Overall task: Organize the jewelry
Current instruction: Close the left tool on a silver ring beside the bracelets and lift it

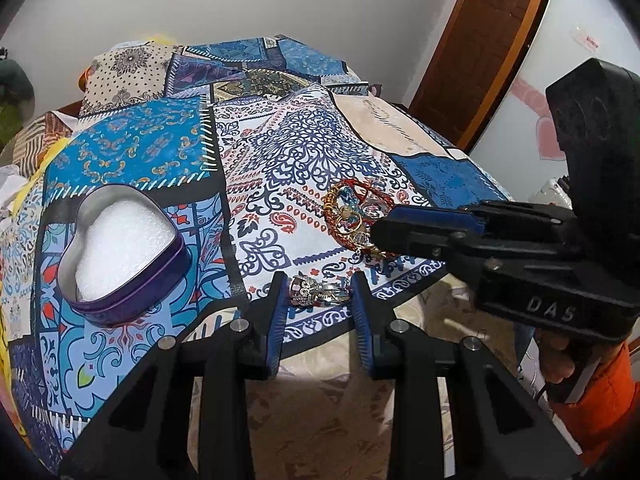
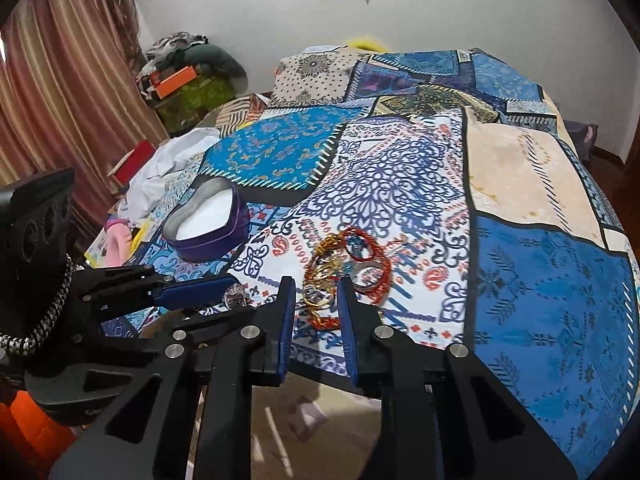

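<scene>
A heart-shaped purple tin (image 1: 132, 305) with white foam inside lies open on the patterned bedspread (image 1: 280, 140), left of both grippers; the right wrist view shows the tin (image 2: 208, 249) too. My left gripper (image 1: 318, 282) is shut on a small cluster of silver rings (image 1: 316, 292) near the spread's front edge. A pile of gold, red and blue bangles (image 2: 362, 264) lies to the right. My right gripper (image 2: 317, 290) straddles the gold bangles (image 2: 316, 300) at the pile's near end, its pads narrowly apart from them. In the left wrist view the right gripper (image 1: 376, 236) reaches into the bangle pile (image 1: 350, 206) from the right.
The spread's front edge drops to a beige patterned surface (image 1: 320, 420) just below the grippers. Pillows (image 2: 312, 72) lie at the far end. Clothes, boxes and a curtain (image 2: 60, 80) crowd the left side; a wooden door (image 1: 480, 40) stands at the right.
</scene>
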A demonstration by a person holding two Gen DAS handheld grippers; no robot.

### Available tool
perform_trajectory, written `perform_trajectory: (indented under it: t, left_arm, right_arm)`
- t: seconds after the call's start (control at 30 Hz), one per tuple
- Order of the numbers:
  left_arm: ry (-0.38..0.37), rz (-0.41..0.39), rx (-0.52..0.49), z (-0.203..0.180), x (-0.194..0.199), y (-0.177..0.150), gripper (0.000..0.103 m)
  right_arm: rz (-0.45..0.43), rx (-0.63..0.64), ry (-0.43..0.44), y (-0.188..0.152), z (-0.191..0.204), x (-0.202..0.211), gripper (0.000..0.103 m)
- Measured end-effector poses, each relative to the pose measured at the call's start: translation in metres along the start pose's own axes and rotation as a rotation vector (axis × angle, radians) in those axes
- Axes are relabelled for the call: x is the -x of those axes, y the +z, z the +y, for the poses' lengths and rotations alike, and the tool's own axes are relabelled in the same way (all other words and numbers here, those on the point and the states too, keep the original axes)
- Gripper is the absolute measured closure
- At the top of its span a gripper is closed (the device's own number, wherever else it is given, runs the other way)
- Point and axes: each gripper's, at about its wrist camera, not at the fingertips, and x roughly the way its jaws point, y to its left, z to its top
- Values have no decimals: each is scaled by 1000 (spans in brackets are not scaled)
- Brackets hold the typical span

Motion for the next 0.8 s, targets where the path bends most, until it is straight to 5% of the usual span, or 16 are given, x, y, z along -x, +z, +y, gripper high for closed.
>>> perform_trajectory:
  t: [0.57, 0.8]
  left_arm:
    - [19, -2, 24, 2, 4, 6, 72]
    - [22, 16, 10, -6, -11, 13, 62]
  right_arm:
    - [1, -96, -101, -6, -35, 7, 84]
    - [-4, -100, -133, -7, -42, 14, 84]
